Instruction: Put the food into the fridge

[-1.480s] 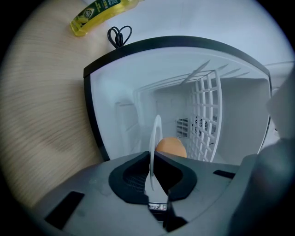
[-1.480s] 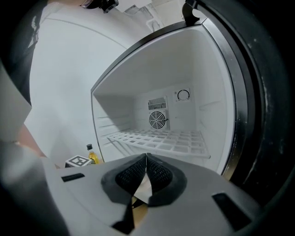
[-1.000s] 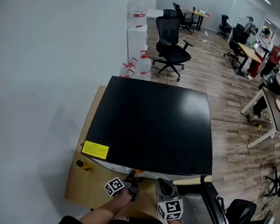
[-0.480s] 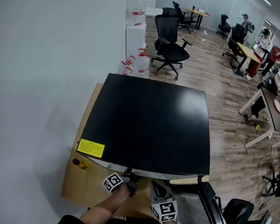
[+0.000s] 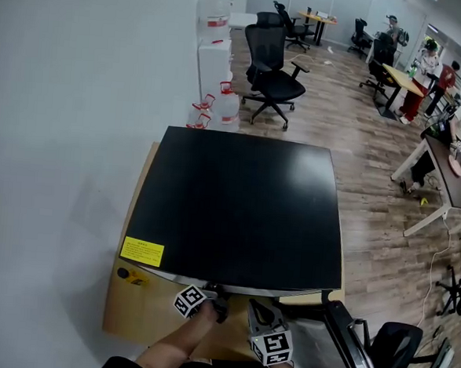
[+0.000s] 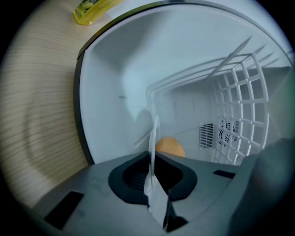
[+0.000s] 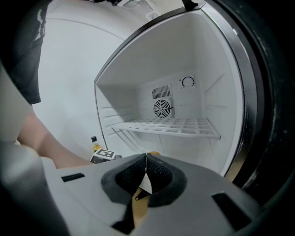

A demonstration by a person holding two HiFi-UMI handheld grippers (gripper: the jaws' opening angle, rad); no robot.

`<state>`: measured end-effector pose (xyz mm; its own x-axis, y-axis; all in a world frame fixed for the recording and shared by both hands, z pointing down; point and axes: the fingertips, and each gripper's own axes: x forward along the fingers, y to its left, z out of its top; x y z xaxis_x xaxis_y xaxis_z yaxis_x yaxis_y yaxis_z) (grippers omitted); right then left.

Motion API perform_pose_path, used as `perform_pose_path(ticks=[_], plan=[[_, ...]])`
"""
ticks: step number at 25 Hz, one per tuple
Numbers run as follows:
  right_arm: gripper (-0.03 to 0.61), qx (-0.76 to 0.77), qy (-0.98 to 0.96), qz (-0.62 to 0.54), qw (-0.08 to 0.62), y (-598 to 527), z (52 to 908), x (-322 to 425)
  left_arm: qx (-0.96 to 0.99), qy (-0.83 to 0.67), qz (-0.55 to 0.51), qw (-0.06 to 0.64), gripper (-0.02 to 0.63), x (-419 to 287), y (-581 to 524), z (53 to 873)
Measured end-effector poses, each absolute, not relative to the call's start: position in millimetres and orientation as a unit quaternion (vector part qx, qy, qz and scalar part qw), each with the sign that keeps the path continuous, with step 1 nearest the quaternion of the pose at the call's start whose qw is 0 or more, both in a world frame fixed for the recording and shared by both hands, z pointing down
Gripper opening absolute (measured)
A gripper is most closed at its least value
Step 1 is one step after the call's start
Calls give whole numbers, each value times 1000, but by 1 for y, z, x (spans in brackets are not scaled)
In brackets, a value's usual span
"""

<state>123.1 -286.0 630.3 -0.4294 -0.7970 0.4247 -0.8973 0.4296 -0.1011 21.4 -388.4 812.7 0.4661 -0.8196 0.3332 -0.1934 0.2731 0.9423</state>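
Just beyond the left gripper (image 6: 151, 156), pinching a plate (image 6: 156, 129), lies orange food (image 6: 170, 147).

A small yellow bottle (image 5: 133, 275) sat on the wooden table (image 5: 138, 316) left of my left gripper (image 5: 216, 297); a black office chair (image 5: 271, 76) stood far ahead.

Fridge (image 5: 237, 203) is glossy black on top with a yellow sticker (image 5: 142, 252), plain white inside, wire shelf (image 7: 170, 127) white too. Food (image 6: 169, 147) is orange, and the thin strip (image 6: 155, 131) looks white, maybe plastic, hard to tell. Table (image 5: 135, 306) is light woodgrain, marker cubes (image 5: 189, 301) black-and-white squares.
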Motion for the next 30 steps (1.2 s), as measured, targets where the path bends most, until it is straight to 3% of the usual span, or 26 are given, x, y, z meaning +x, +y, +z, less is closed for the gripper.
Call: perform_pose_path(ticks=[17, 24, 30], plan=[[60, 508, -830, 164, 162, -278, 634, 122, 557, -455, -190, 668, 29, 32, -399, 815], [60, 511, -829, 160, 161, -273, 636, 125, 617, -500, -86, 602, 32, 47, -401, 808], [60, 511, -830, 154, 161, -273, 636, 123, 651, -516, -33, 556, 75, 47, -400, 809]])
